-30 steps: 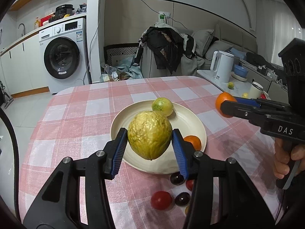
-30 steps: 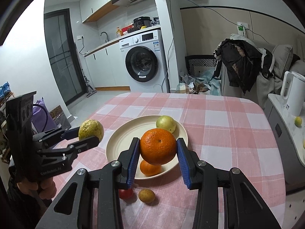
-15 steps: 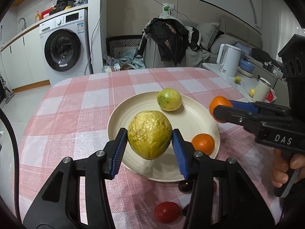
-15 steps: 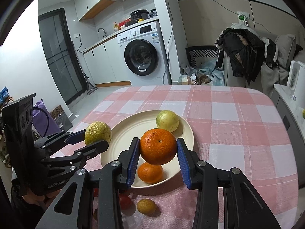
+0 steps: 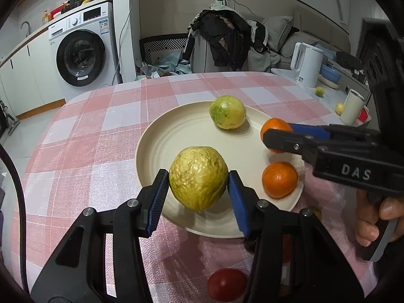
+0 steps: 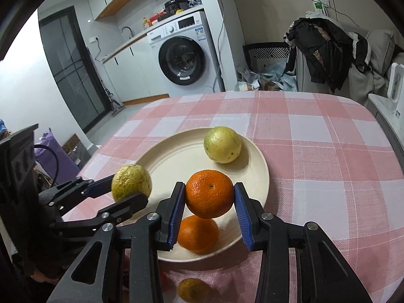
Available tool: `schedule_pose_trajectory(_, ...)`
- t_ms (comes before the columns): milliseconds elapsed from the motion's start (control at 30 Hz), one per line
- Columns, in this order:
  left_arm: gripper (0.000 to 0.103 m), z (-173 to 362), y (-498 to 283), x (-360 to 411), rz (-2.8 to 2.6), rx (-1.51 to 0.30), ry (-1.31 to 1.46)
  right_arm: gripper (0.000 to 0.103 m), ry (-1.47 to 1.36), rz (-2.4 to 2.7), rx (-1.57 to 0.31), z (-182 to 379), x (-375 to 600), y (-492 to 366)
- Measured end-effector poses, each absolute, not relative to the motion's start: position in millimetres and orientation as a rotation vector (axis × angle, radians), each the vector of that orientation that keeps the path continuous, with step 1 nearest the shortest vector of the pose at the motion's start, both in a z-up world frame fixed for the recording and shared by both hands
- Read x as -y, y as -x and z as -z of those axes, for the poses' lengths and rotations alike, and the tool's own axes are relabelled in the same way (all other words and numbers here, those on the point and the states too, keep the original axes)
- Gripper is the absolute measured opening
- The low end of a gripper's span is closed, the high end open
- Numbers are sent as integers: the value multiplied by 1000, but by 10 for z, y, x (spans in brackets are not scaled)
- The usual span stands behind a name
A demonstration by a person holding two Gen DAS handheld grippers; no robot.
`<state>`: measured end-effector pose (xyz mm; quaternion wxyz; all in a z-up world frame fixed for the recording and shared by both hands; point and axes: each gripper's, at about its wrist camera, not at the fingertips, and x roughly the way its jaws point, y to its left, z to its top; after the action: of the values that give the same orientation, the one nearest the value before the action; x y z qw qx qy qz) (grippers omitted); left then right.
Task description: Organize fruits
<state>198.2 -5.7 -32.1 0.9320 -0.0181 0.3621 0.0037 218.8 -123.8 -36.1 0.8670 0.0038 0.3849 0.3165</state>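
Observation:
A cream plate (image 5: pixel 176 136) (image 6: pixel 174 156) lies on the pink checked tablecloth. On it are a smooth yellow-green fruit (image 5: pixel 227 111) (image 6: pixel 222 144) at the far side and an orange (image 5: pixel 279 180) (image 6: pixel 198 234) at the near right. My left gripper (image 5: pixel 198 189) is shut on a wrinkled yellow-green fruit (image 5: pixel 198 178) (image 6: pixel 131 183), held above the plate's near left. My right gripper (image 6: pixel 209 207) is shut on a second orange (image 6: pixel 209 197) (image 5: pixel 275 128), held above the plate's right part, over the resting orange.
A red tomato (image 5: pixel 226 284) and dark small fruits lie on the cloth near the plate's front edge. A small yellowish fruit (image 6: pixel 192 289) lies there too. A white kettle (image 5: pixel 306 64) and a cup (image 5: pixel 352 107) stand on a side counter at right.
Both grippers have moved forward and lower over the plate, each still holding its fruit. The plate now appears closer and larger in both views.

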Motion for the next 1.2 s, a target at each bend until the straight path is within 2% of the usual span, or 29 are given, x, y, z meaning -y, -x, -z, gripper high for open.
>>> schedule_pose_trajectory(433,45,352,-2029,24,-28,-755,38,40,-38,-621,-858,512,1207,-2319)
schedule_pose_trajectory(633,47,238,-1900,12,-22,-704,49,41,-70,-640,-892,547,1209,-2368)
schedule_pose_trajectory(667,49,205,-1872,10,-21,-698,53,43,-74,-640,-891,542,1215,-2367)
schedule_pose_trajectory(733,72,140,-1804,-9,-25,-687,68,54,-73,-629,-869,494,1236,-2323)
schedule_pose_trajectory(800,79,65,-1698,-32,-24,-664,86,74,-73,-637,-846,437,1260,-2269)
schedule_pose_trajectory(900,82,-71,-1488,-65,-44,-610,90,96,-81,-639,-819,332,1325,-2168)
schedule_pose_trajectory(1000,89,-217,-1244,-118,-53,-554,101,102,-84,-632,-780,204,1426,-2066)
schedule_pose_trajectory(1100,103,-333,-1037,-178,-54,-520,125,103,-88,-651,-758,114,1517,-1994)
schedule_pose_trajectory(1200,103,-396,-888,-184,-40,-518,137,103,-58,-654,-734,32,1575,-1877)
